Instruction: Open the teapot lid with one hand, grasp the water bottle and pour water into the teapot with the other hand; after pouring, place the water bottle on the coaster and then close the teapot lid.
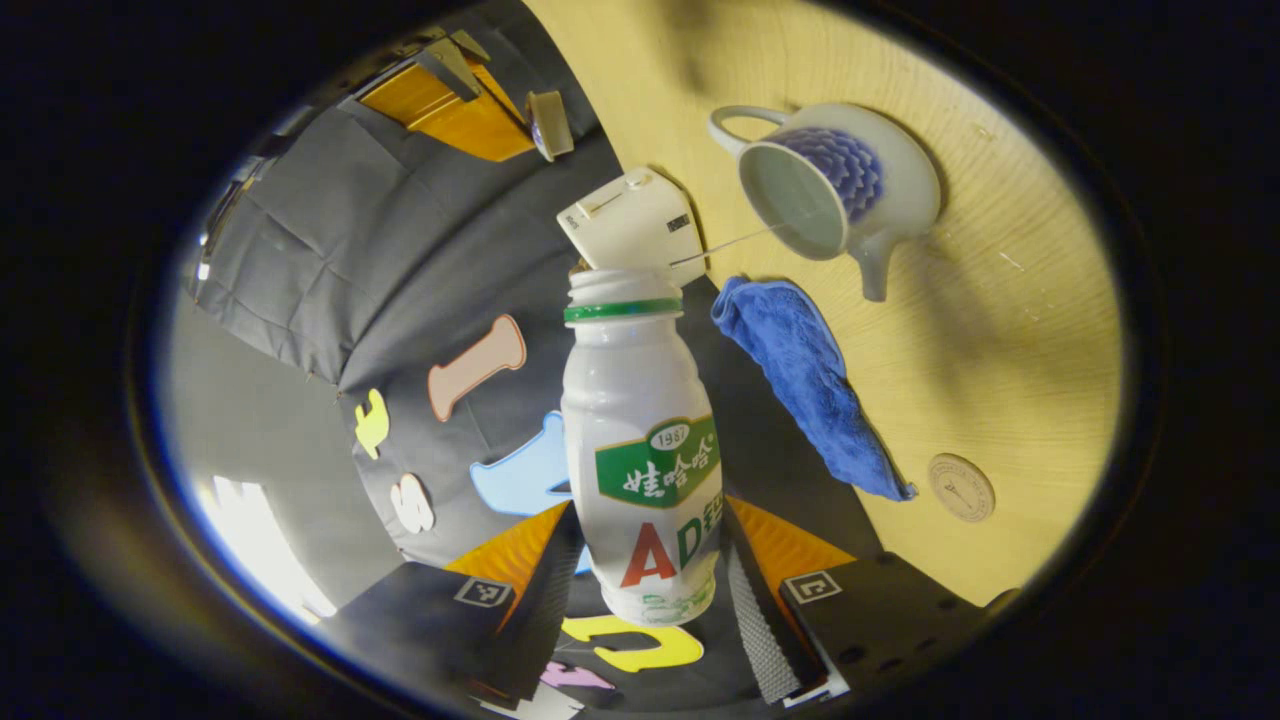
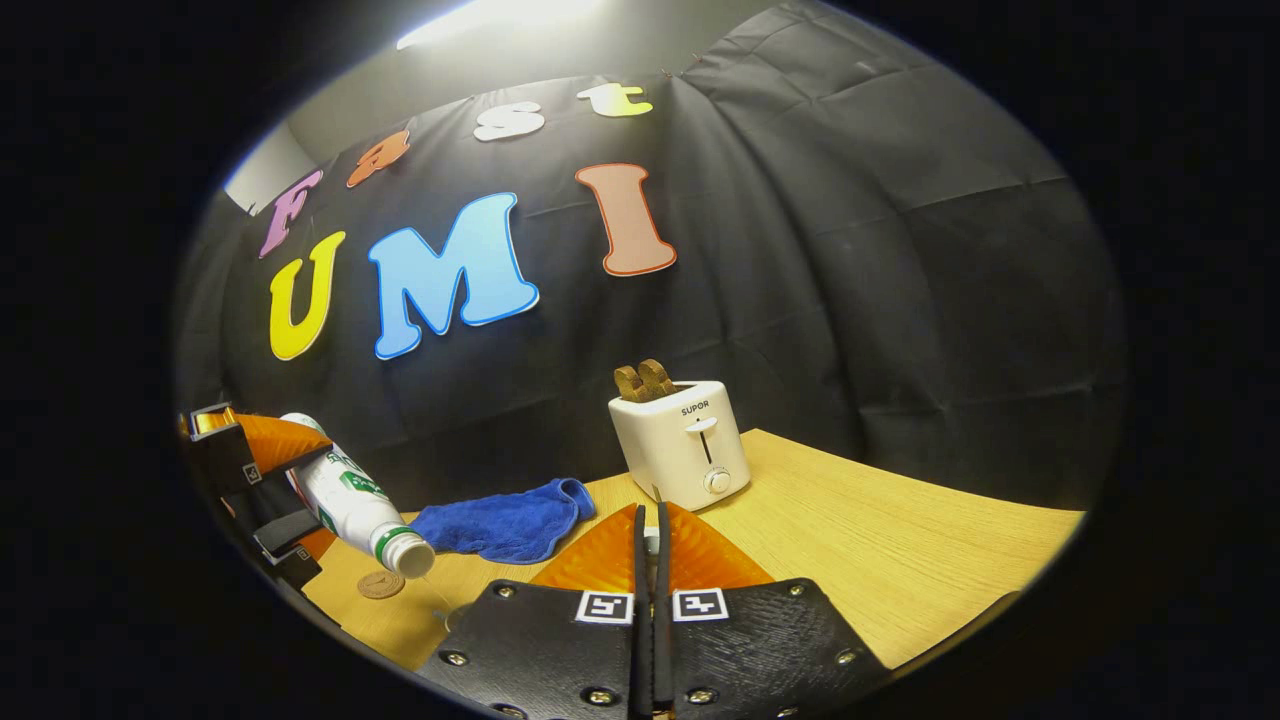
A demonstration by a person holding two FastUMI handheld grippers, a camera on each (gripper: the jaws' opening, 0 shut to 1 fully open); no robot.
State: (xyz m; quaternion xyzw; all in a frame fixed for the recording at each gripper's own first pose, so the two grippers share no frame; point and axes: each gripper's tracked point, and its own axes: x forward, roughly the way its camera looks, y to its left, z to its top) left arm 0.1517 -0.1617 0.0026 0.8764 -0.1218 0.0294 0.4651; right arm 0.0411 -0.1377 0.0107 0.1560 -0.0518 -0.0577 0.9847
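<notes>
Jaws: the left gripper (image 1: 650, 590) is clamped on the lower body of the water bottle (image 1: 645, 450), one finger pressing each side. The right gripper (image 2: 650, 560) has its two fingers drawn almost together; something small and pale shows between the tips, but what it is cannot be told.

Pose: in the right gripper view the left gripper (image 2: 262, 485) appears at far left, tipped so that the uncapped water bottle (image 2: 360, 500) slants mouth-down. A thin stream of water (image 1: 725, 243) runs from the bottle's mouth into the open, lidless teapot (image 1: 835, 185), which stands on the table below. The right gripper lies level above the table, pointing toward the toaster (image 2: 682, 440).

Surface and room: a light wooden table (image 2: 880, 540) carries the teapot, a crumpled blue cloth (image 1: 810, 385) beside it, a round coaster (image 1: 961, 487) just past the cloth's end, and the white toaster with toast in its slots. A black cloth wall (image 2: 850, 260) rises behind the table.
</notes>
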